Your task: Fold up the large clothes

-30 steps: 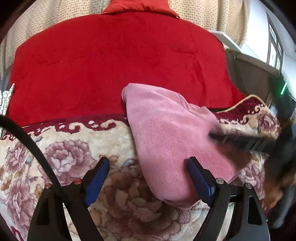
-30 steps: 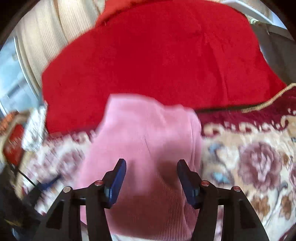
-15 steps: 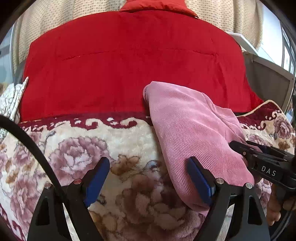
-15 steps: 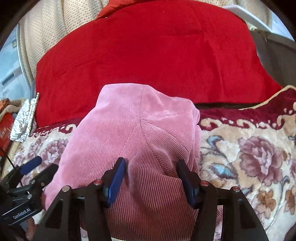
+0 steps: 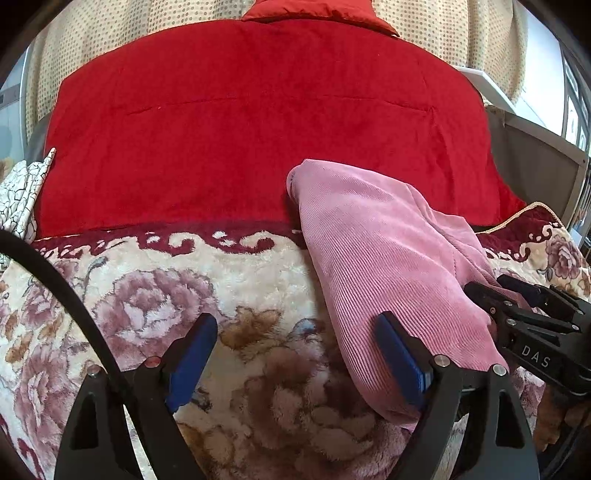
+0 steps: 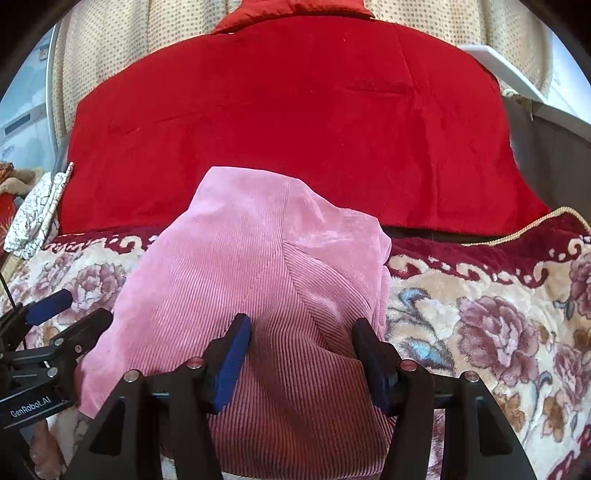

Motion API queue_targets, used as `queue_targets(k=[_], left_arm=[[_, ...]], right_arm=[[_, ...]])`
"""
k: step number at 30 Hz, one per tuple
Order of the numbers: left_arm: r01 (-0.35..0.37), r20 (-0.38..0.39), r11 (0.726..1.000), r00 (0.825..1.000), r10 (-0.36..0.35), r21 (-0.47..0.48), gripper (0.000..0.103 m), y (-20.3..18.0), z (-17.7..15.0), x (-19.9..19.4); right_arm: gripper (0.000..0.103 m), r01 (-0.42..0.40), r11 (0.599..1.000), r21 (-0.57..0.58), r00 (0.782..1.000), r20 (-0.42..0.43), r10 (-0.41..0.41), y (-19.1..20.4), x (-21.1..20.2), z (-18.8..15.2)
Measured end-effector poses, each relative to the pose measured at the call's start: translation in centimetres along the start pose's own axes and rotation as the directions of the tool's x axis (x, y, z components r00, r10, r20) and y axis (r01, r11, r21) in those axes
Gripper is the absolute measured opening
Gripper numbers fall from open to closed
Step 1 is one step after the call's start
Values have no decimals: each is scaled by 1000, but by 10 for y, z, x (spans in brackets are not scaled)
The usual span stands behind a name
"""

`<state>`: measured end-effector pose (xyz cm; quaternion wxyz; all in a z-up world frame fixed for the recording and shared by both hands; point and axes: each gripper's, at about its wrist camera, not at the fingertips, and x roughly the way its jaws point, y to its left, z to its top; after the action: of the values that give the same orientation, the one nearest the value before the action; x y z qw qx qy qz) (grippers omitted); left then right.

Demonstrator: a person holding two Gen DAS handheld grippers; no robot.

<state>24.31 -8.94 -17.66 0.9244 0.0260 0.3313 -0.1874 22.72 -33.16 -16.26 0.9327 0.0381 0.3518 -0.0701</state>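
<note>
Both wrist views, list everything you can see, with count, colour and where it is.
corduroy garment: one, pink, folded on the blanket, far end reaching the red cloth
red cloth: one, spread behind the blanket
floral blanket: one, cream with dusty-rose flowers and maroon border, underneath
curtain: one, beige dotted, at the back
crackle-patterned cloth: one, white and black, far left
left gripper: one, black with blue pads, open over the blanket
right gripper: one, black with blue pads, open over the garment

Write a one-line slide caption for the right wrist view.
Right tongs open over a folded pink corduroy garment on a floral blanket, red quilt behind.
</note>
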Motion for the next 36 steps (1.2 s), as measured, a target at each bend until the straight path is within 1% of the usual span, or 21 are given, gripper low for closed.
queue_targets(k=[8,15,26,36], left_arm=[[5,-2,1000,1000,-5,7,88,2,0,1],[-5,-2,1000,1000,5,24,88,4,-2,-1],[-12,-17,999,1000,13,32,88,7,-7,-1],[-44,-40,997,998,46,57,88,8,-11,1]], right_arm=[[61,37,999,-36,999,20,-37,6,-1,0],[61,83,994,-76,996,45,-79,13,-4,-2],[61,154,978,-143,986,88,-143,26,-6,-4],[61,191,967,-169,979,105,-175,31,-7,-3]])
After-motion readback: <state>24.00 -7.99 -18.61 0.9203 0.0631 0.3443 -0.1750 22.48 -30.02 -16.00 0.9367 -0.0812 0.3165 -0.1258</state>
